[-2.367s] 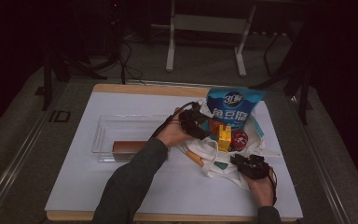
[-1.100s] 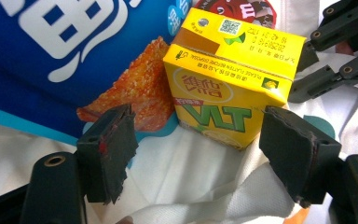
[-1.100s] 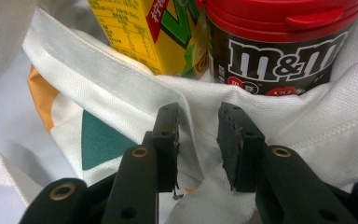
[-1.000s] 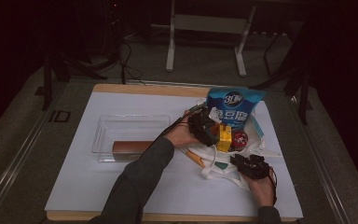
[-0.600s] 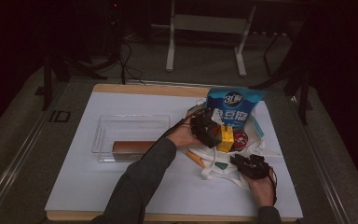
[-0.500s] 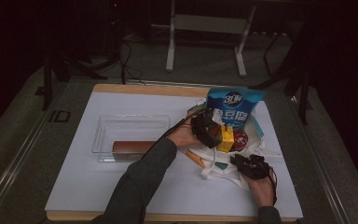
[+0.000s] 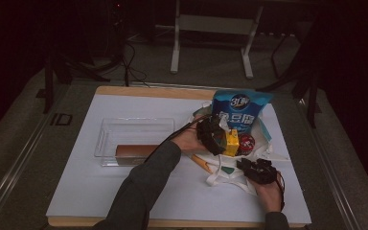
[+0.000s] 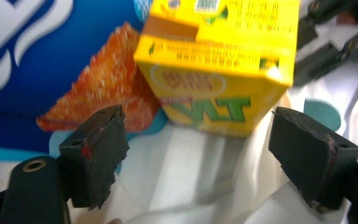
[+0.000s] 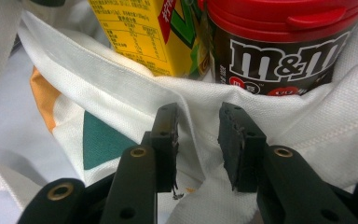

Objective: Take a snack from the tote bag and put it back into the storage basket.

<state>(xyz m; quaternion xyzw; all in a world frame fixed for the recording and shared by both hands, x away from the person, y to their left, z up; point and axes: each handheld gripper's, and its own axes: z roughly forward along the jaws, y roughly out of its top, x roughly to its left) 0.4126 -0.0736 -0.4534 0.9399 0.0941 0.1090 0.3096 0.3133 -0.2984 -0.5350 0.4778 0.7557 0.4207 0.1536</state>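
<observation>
Left tongs spread wide, empty, facing the yellow carton standing in the white bag on the surface; right tongs pinch the bag's hem, jaws nearly closed.

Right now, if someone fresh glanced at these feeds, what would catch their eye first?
Probably the tall blue snack bag standing at the back of the white cloth bag on the table's right. Next, the yellow drink carton, right ahead of the left gripper and its wide-open jaws. Then the red-lidded M&M's tub beside it, with the right gripper pinching the cloth bag's rim.
</observation>
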